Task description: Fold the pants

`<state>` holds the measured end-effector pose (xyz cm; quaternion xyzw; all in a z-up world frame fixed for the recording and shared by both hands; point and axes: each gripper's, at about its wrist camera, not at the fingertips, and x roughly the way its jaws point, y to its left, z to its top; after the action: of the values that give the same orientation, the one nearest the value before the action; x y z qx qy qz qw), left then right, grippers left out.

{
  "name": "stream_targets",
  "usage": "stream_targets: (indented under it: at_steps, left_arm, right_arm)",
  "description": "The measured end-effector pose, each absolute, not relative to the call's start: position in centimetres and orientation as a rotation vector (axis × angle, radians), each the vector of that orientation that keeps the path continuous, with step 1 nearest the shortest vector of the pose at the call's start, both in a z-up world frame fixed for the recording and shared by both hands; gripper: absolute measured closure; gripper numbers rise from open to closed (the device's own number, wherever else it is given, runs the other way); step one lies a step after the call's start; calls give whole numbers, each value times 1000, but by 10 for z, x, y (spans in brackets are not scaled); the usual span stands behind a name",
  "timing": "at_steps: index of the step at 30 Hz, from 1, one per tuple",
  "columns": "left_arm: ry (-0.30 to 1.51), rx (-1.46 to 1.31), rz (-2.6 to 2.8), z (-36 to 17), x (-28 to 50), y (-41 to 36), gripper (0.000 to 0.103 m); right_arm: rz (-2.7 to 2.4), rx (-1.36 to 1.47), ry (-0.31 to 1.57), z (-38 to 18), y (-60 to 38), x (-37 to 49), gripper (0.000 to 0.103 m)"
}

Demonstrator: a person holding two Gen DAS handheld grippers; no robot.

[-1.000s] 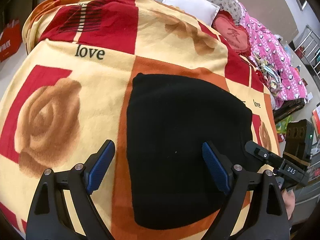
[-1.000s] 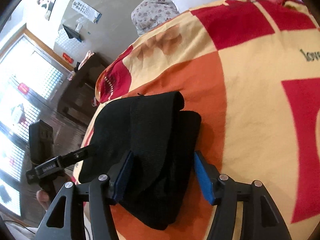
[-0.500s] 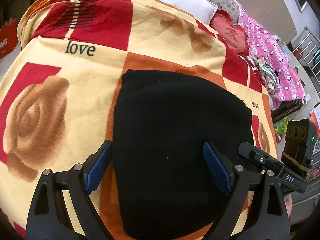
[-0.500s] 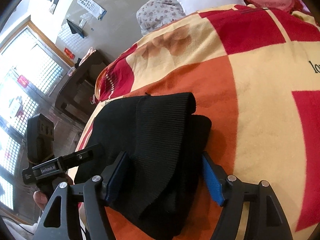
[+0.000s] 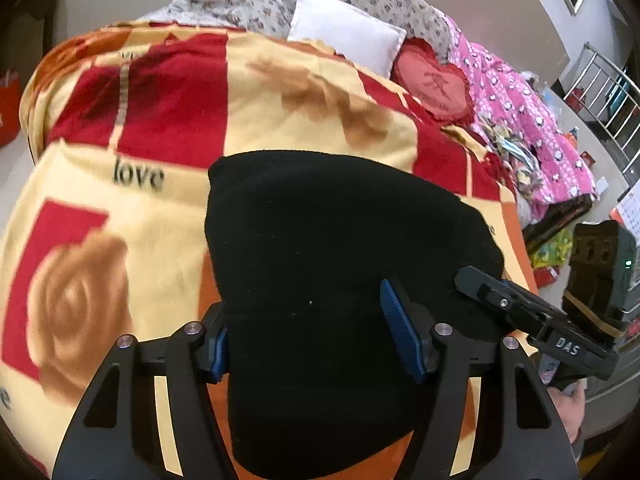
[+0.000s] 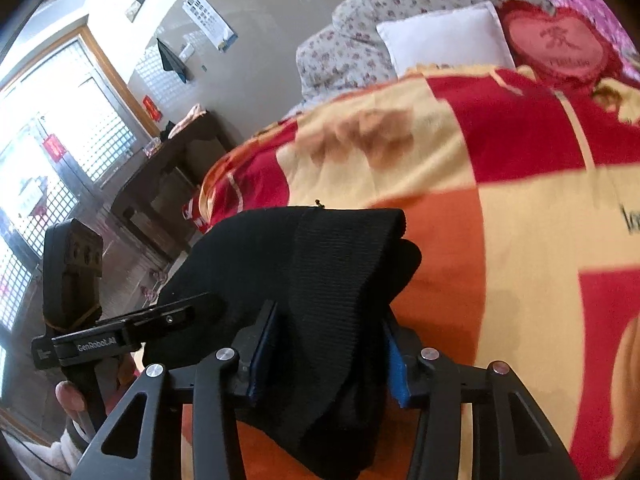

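Observation:
The black pants [image 5: 340,248] lie folded into a thick bundle on the red, orange and cream blanket [image 5: 132,208]. My left gripper [image 5: 312,340] straddles the bundle's near edge, its blue pads pressing the cloth from both sides. In the right wrist view the pants [image 6: 320,280] show a ribbed waistband layer on top. My right gripper [image 6: 328,352] is closed around the bundle's end, pads against the fabric. Each gripper appears in the other's view: the right one [image 5: 532,316] and the left one [image 6: 132,328].
A white pillow [image 5: 344,32], a red heart cushion [image 5: 436,84] and a pink quilt [image 5: 532,120] lie at the bed's far end. A dark wooden table [image 6: 168,176] stands by the window beyond the bed's edge. A metal rail [image 5: 608,80] is at the far right.
Both grippers have narrowed from wide open onto the folded pants. The bundle now sits higher and closer in both views, and the blanket is motion-blurred.

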<state>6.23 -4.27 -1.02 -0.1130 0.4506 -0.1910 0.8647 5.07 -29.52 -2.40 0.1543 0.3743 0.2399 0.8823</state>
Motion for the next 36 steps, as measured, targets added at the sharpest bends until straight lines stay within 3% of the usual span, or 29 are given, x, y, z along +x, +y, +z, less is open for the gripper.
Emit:
stream_targets:
  at_steps: [11, 13, 24, 30, 36]
  left_arm:
    - [1027, -220, -364, -44, 117, -55, 34]
    - [1034, -224, -365, -46, 118, -54, 30]
    - [971, -165, -249, -17, 109, -46, 30]
    - [968, -82, -195, -19, 122, -63, 30]
    - [956, -10, -168, -26, 131, -76, 21]
  right_arm:
    - [402, 313, 875, -57, -301, 121, 53]
    - [411, 315, 872, -57, -304, 120, 53]
    - [436, 191, 770, 0, -290, 83, 53]
    - [408, 121, 832, -21, -270, 88, 53]
    - [376, 76, 845, -40, -264, 95, 52]
